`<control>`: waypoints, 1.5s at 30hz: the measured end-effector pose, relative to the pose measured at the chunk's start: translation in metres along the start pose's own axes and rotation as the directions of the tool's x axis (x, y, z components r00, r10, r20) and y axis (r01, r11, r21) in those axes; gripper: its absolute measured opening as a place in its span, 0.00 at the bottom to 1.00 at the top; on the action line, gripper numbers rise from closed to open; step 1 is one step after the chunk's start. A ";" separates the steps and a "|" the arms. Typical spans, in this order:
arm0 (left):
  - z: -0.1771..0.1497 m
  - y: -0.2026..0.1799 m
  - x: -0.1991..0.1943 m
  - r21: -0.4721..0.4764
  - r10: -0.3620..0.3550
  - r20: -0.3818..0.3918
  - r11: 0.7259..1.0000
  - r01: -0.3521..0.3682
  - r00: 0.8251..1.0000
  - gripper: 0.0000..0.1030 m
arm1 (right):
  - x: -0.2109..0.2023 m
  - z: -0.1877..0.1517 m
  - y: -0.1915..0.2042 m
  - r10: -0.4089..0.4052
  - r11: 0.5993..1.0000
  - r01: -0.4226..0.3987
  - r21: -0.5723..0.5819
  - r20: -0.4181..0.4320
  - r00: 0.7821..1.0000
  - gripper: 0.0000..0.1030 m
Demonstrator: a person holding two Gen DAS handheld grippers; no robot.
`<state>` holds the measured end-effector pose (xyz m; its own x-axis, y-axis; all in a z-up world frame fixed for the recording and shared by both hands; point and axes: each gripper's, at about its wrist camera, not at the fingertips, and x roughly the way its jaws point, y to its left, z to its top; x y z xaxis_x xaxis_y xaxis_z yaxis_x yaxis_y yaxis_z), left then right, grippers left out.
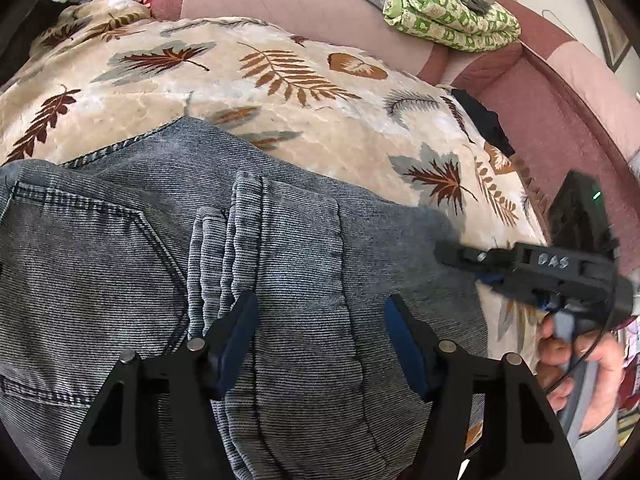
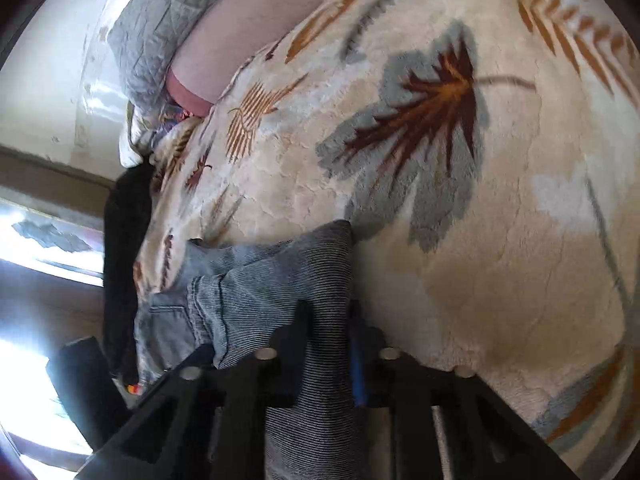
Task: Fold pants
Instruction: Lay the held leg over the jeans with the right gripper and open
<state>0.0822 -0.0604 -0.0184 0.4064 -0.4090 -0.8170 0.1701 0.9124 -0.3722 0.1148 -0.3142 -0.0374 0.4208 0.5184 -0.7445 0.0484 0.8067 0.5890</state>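
Where right claw [image 1: 448,258] grips jeans [image 1: 120,260], "DAS" lettering [image 1: 553,261]

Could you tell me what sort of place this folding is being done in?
Most likely a home living room or bedroom: the jeans lie on a leaf-print blanket spread over a pink sofa, with a folded green cloth on its back.

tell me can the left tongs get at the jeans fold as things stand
Probably yes: the left tongs stand open astride the fold of the jeans, nothing between; the right tongs grip off to the side.
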 end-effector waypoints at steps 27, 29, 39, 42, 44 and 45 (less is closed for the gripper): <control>-0.005 -0.025 -0.028 0.131 0.118 0.085 0.983 -0.128 0.989 0.63 | -0.026 -0.094 -0.015 0.014 1.000 -0.013 0.014 -0.088 0.996 0.05; -0.014 -0.029 -0.041 0.164 0.136 0.111 0.974 -0.153 0.984 0.63 | -0.027 -0.095 -0.019 0.030 0.999 -0.027 0.031 -0.086 0.996 0.05; -0.045 -0.017 -0.012 0.220 0.243 0.029 0.945 -0.244 0.970 0.67 | -0.045 -0.044 0.003 0.116 0.993 -0.116 0.024 -0.013 0.993 0.10; -0.046 -0.016 -0.012 0.227 0.234 0.030 0.945 -0.235 0.972 0.68 | -0.007 -0.045 -0.019 0.013 0.997 -0.007 0.070 -0.085 0.996 0.11; -0.047 -0.015 -0.013 0.227 0.227 0.035 0.947 -0.229 0.973 0.68 | -0.021 -0.044 -0.017 0.034 0.997 -0.029 0.076 -0.063 0.997 0.11; -0.046 -0.014 -0.014 0.223 0.226 0.035 0.948 -0.228 0.974 0.69 | -0.030 -0.044 -0.012 0.038 0.997 -0.035 0.068 -0.043 0.998 0.12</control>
<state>0.0325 -0.0686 -0.0223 0.4652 -0.1917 -0.8642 0.2689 0.9607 -0.0684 0.0622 -0.3271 -0.0361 0.3830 0.5606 -0.7342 0.0953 0.7665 0.6351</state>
